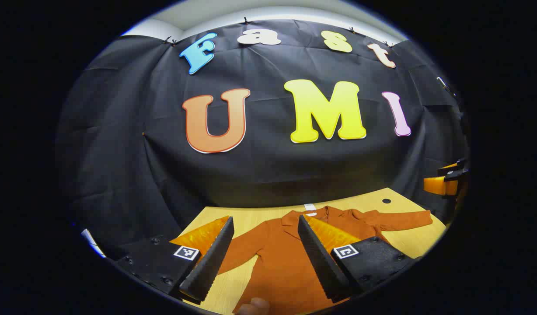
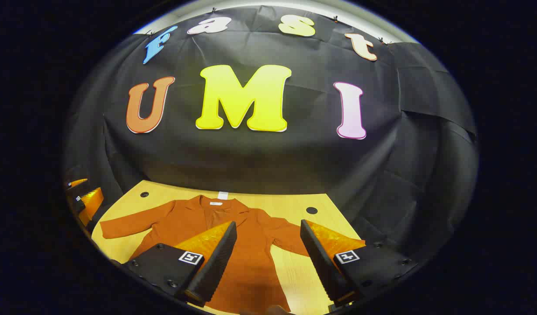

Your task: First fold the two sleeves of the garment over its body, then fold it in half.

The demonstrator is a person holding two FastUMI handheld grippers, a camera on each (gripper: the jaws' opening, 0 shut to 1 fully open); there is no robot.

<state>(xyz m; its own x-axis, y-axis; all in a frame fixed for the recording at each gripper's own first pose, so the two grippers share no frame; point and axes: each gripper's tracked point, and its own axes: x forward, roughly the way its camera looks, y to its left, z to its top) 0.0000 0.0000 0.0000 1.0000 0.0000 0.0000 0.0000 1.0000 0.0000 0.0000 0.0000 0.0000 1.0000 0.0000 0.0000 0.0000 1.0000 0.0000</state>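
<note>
The garment [image 1: 290, 258], one rust-orange jacket of soft matte cloth with a collar and a small white neck label too small to read, lies flat on the pale wooden surface [image 1: 246, 216], collar toward the far edge, both sleeves spread outward. The left gripper [image 1: 265, 253] and right gripper [image 2: 268, 258] hover above it, fingers spread, holding nothing. Two dark round holes [image 2: 312, 210] mark the surface's far corners.

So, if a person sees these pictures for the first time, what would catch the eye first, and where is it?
The rust-orange garment would stand out first: it lies flat on the light wooden table, collar toward the black cloth wall, both sleeves spread out to the sides and not yet folded. Next come the grippers: the left gripper and the right gripper each hover open above the garment's body, holding nothing.
</note>
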